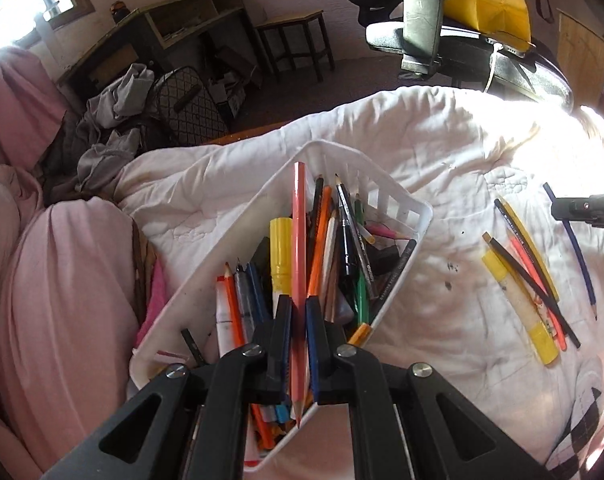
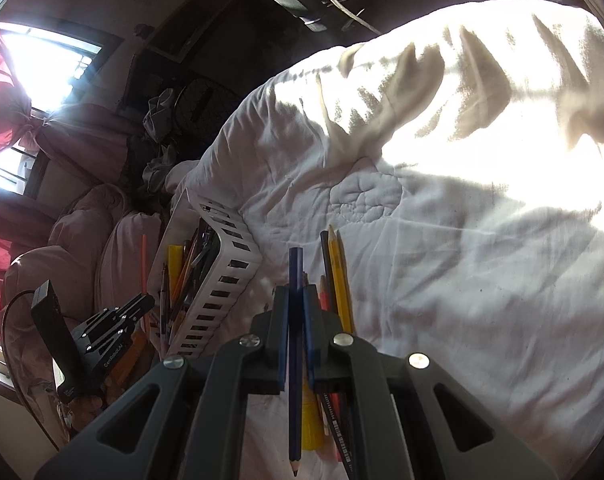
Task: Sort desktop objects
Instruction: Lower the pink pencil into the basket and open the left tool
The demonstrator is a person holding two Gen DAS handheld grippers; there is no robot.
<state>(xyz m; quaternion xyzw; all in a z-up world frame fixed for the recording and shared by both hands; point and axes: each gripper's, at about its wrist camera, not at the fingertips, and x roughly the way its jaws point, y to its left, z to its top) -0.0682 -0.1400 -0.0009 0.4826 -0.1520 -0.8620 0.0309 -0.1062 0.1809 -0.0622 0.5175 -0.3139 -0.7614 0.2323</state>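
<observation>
left gripper (image 1: 298, 304) was clamped on a pink pencil (image 1: 299, 240), running 12 to 6 o'clock between the fingers, above the white basket (image 1: 418, 216). right gripper (image 2: 296, 294) was clamped on a blue pencil (image 2: 295, 360), likewise, above the white quilt (image 2: 462, 260).

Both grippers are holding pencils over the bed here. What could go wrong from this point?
The left gripper pinches the pink pencil near its tip end, so it could pivot or slip.

The basket sits tilted on soft bedding and may tip.

The blue pencil in the right gripper could slide out.
</observation>
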